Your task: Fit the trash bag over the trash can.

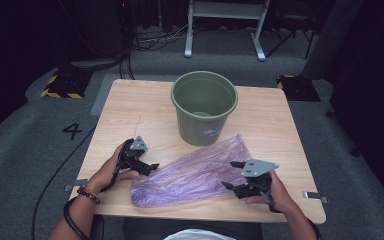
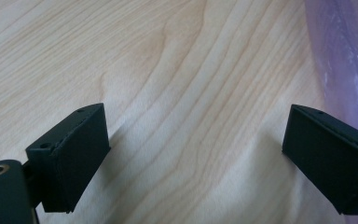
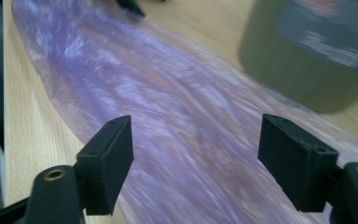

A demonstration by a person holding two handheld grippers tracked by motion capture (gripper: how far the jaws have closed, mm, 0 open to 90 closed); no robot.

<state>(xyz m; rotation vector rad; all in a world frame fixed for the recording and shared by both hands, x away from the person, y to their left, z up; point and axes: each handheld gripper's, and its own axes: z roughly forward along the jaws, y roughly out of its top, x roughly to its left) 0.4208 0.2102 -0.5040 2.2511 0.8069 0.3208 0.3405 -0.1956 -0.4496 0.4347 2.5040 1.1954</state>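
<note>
Purple plastic bag (image 1: 192, 175) flat on surface (image 1: 130, 107), bucket (image 1: 204, 106) at 12 o'clock. Left claw (image 1: 147, 167) and right claw (image 1: 232, 176) spread, empty. Pinch bag edges low, lift evenly.

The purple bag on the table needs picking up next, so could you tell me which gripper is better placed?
Probably the right gripper: its open jaws already sit over the bag. The left gripper is open over bare table, with the bag at its edge.

Green bucket (image 1: 204, 106) blocks the far centre; table (image 1: 130, 107) sides free
</note>
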